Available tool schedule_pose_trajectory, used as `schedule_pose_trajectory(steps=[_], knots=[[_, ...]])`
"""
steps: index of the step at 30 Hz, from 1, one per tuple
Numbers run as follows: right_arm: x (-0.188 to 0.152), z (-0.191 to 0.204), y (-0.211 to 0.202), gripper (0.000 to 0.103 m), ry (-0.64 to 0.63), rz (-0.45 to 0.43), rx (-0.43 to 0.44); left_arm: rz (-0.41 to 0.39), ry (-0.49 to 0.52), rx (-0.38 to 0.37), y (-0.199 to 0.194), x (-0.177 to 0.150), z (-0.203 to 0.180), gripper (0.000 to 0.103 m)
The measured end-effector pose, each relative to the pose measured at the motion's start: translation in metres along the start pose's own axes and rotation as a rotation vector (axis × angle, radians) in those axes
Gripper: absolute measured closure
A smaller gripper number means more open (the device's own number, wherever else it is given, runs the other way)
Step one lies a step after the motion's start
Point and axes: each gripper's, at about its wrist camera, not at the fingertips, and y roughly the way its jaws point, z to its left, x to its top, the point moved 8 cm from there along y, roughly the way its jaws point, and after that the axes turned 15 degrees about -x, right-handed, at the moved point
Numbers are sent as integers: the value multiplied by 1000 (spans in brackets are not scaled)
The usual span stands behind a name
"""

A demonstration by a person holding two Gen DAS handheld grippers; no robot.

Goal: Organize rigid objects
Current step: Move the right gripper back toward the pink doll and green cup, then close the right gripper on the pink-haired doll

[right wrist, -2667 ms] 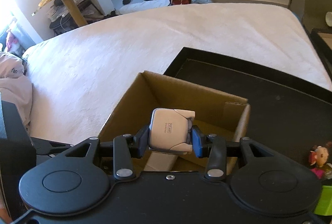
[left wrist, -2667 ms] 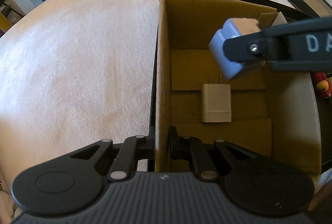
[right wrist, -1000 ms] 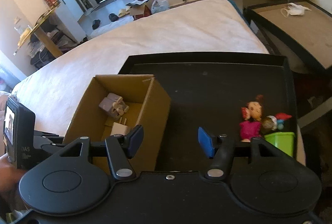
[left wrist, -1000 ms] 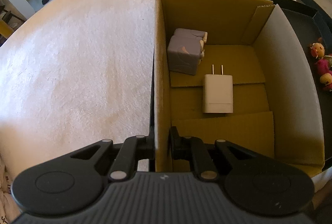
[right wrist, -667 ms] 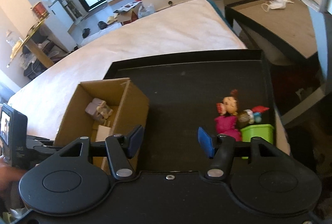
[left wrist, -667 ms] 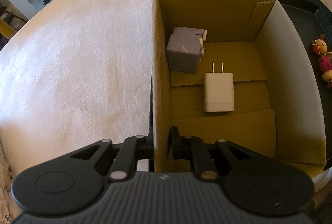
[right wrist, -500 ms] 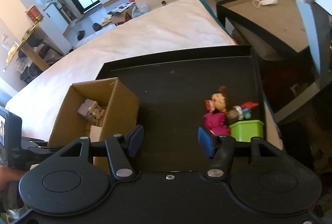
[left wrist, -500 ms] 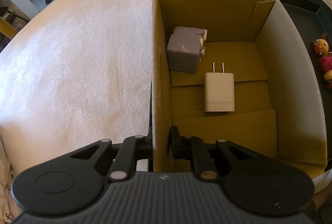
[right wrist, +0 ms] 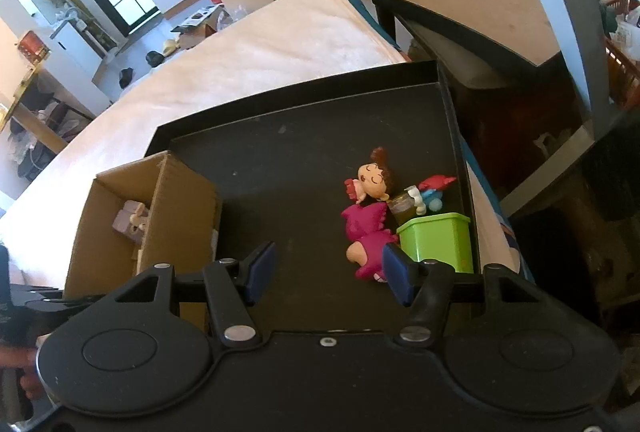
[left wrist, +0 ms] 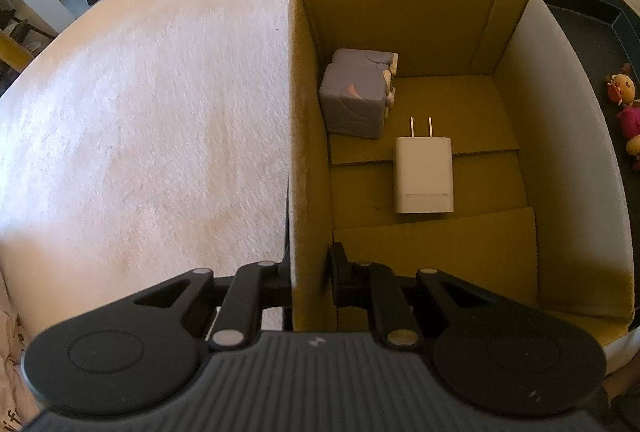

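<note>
Left tongs (left wrist: pixel 310 278) pinch the near end of the left wall of the open brown cardboard box (left wrist: pixel 300 120), one finger outside, one inside, pressed onto the cardboard. The box sits on the left part of a shallow black tray (right wrist: pixel 304 152), which lies on a bed with a cream fuzzy cover (left wrist: pixel 160 92).

Inside the box, left-wrist view: a grey-lilac cube-shaped travel adapter (left wrist: pixel 354 100) at 12 o'clock from the tongs, against the left wall. A white flat wall charger with two metal prongs (left wrist: pixel 424 174) lies at about 1 o'clock, just beside the adapter, prongs pointing to the far wall. Whether the two touch, cannot tell.

Right tongs (right wrist: pixel 326 274) are spread, blue pads apart, nothing between them, hovering over bare tray. At 1 o'clock from them: a doll figure in a magenta dress with brown hair (right wrist: pixel 370 216), lying down, its feet close to the right blue pad (right wrist: pixel 394 272). Just right of it is a lime-green plastic tub (right wrist: pixel 438 240), at the tray's right edge. Behind the tub is a small red-and-blue toy figure (right wrist: pixel 432 192), touching the doll's head area. The box is at 10 o'clock from the right tongs.

A person's hand (right wrist: pixel 20 364) shows at the left edge of the right-wrist view.
</note>
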Motion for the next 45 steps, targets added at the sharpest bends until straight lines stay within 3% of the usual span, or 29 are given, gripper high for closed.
schedule_pose_trajectory(steps=[27, 29, 33, 45], knots=[[-9, 21, 67, 47, -211, 7, -184, -1, 1, -1, 0, 0, -1, 89], [-12, 24, 73, 49, -225, 18, -192, -2, -1, -3, 0, 0, -1, 89], [-19, 27, 78, 64, -277, 36, -210, -3, -1, -5, 0, 0, -1, 89], [-13, 30, 45, 64, -241, 4, -143, -4, 8, -6, 0, 0, -1, 89]])
